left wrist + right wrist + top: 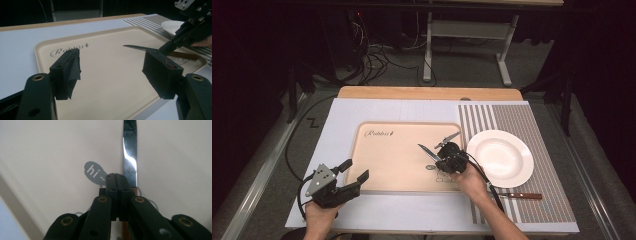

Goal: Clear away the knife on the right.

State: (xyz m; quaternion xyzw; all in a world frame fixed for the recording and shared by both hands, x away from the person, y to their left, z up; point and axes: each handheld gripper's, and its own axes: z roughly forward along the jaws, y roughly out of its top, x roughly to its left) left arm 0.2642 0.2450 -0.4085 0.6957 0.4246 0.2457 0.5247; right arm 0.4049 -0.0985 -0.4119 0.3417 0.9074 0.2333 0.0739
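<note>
A table knife (427,151) with a brown wooden handle lies on the beige tray (397,155), near the tray's right end. My right gripper (441,159) points down at it, jaws shut. In the right gripper view the pads (116,178) meet with no gap, and the knife (130,157) runs just right of and beneath them, its handle under the jaws. My left gripper (354,170) hovers at the tray's front left corner, open with nothing between its pads (112,65). From there I see the knife (135,47) and the right gripper (165,48) touching it near the handle.
A white plate (499,157) sits on the striped placemat (512,117) right of the tray. A second wooden-handled knife (519,196) lies on the mat near the front edge. The tray (112,42) bears a "Rabbit" print at its far left.
</note>
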